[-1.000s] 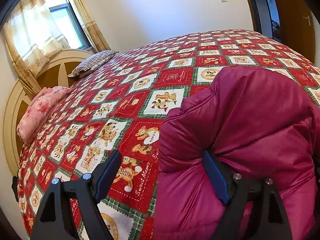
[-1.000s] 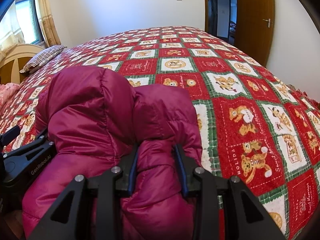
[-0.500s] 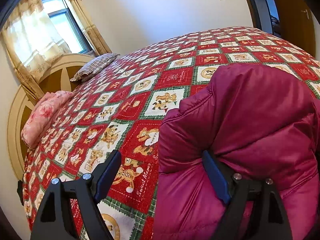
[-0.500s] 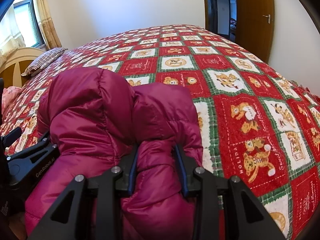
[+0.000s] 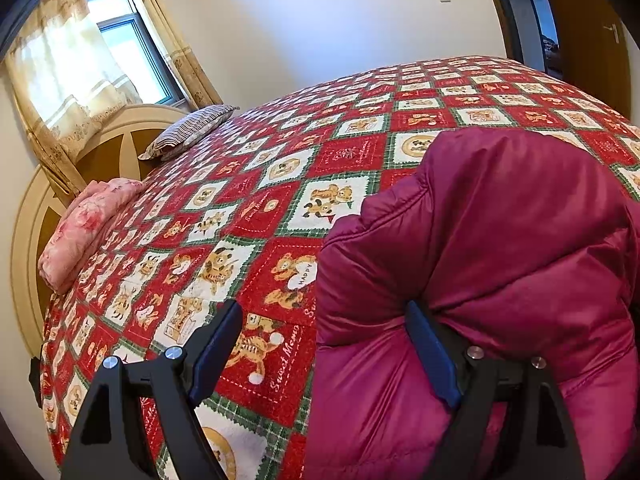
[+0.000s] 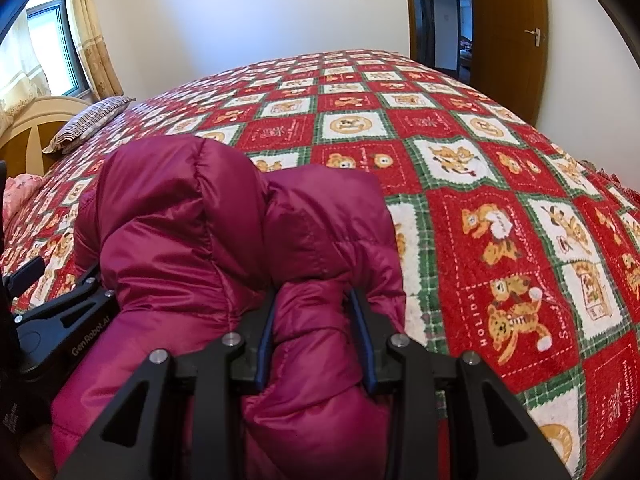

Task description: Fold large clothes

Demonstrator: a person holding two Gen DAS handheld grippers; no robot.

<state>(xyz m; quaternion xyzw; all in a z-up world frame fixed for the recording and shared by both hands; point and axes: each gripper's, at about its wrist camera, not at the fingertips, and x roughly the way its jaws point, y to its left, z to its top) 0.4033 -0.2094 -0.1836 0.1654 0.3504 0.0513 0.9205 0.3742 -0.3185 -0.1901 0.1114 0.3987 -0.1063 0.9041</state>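
Magenta puffer jacket (image 6: 224, 248) heaped on the red teddy-bear quilt (image 6: 500, 208) near its front edge, blocking much of both views. Right gripper (image 6: 316, 332) pinched tight on a padded fold; left gripper (image 5: 324, 348) spread wide, one finger pressed into the jacket's side, the other over bare quilt, nothing clamped. Striped pillow (image 5: 188, 132), pink folded blanket (image 5: 86, 228) and headboard (image 5: 30, 216) clearest from the left wrist; brown door (image 6: 508, 36) only fully shown from the right.
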